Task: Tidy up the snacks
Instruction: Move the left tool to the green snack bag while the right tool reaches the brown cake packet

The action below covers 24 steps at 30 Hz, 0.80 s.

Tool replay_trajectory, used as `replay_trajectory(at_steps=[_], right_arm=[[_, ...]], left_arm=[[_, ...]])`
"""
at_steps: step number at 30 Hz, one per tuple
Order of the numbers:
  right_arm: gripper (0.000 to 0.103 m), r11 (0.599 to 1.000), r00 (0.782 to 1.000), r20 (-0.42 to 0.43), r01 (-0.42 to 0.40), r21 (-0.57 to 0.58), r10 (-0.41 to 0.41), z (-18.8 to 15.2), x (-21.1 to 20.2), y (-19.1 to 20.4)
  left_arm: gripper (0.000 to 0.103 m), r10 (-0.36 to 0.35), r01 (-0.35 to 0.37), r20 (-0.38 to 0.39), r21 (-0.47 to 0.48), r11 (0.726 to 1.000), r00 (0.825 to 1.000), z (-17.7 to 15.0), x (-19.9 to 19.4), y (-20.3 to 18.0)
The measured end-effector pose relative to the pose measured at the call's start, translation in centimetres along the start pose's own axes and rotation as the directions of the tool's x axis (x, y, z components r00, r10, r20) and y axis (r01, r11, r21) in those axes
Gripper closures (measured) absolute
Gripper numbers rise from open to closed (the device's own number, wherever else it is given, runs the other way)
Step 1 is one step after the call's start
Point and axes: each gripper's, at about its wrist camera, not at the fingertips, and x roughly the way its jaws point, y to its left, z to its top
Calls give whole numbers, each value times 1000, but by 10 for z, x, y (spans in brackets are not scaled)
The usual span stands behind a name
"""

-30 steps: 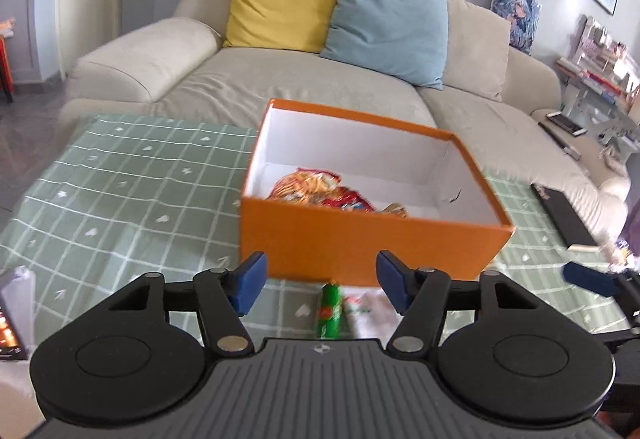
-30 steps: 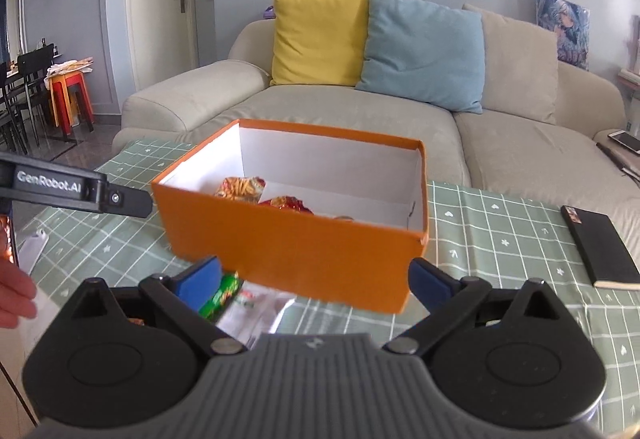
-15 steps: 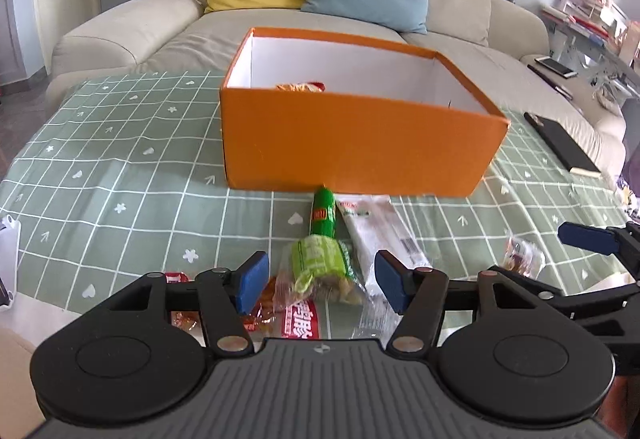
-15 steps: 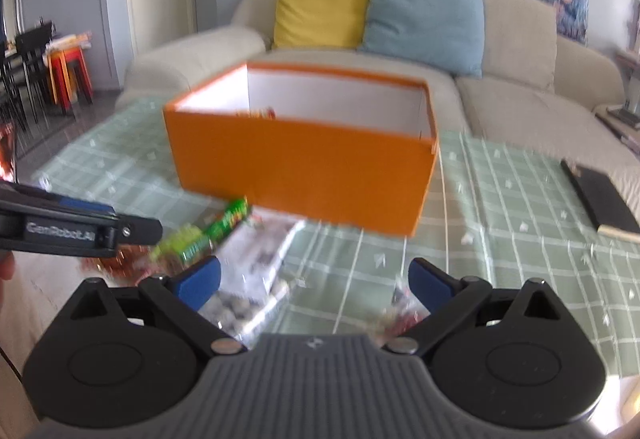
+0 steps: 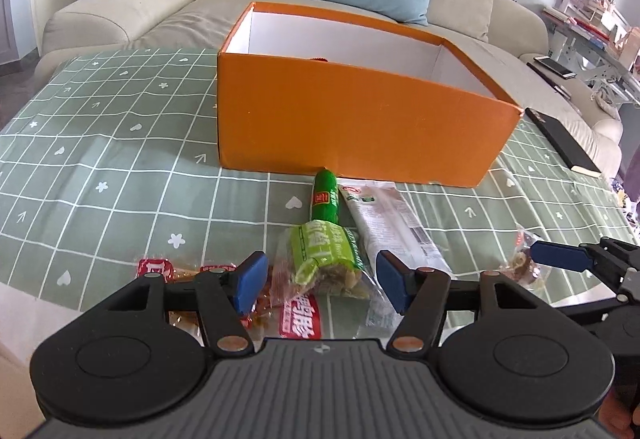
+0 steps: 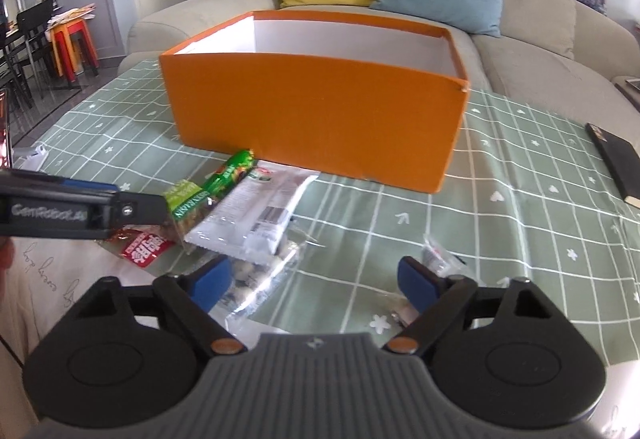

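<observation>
Several snack packets (image 5: 320,259) lie loose on the table just in front of the orange box (image 5: 360,127), unpacked, while left gripper (image 5: 318,279) and right gripper (image 6: 314,281), its jaws just narrowing, gape empty over them.

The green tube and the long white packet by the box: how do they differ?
The green tube is narrow, round and opaque; the white packet is wider, flatter and longer. The tube's far end reaches the orange box; the packet stops just short. Both lie side by side on the tablecloth.
</observation>
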Motion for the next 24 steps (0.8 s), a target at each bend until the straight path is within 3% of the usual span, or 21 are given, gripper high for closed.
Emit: replay_trajectory(at_steps=[6, 12, 18, 23, 24], right_arm=[[18, 999, 999, 0, 46, -17, -46, -4, 3, 1], [18, 981, 980, 51, 191, 7, -192, -5, -5, -14], [18, 961, 966, -74, 256, 110, -249, -6, 15, -42], [19, 960, 962, -116, 260, 106, -248, -6, 30, -43], [24, 961, 963, -121, 256, 105, -243, -6, 31, -44]], left_arm=[[30, -10, 8, -40, -40, 999, 999, 0, 17, 3], [27, -4, 3, -39, -32, 999, 999, 0, 28, -3], [23, -13, 10, -46, -72, 997, 999, -1, 34, 3], [23, -20, 15, -63, -81, 997, 998, -1, 40, 3], [23, -18, 14, -62, -76, 997, 998, -2, 40, 2]])
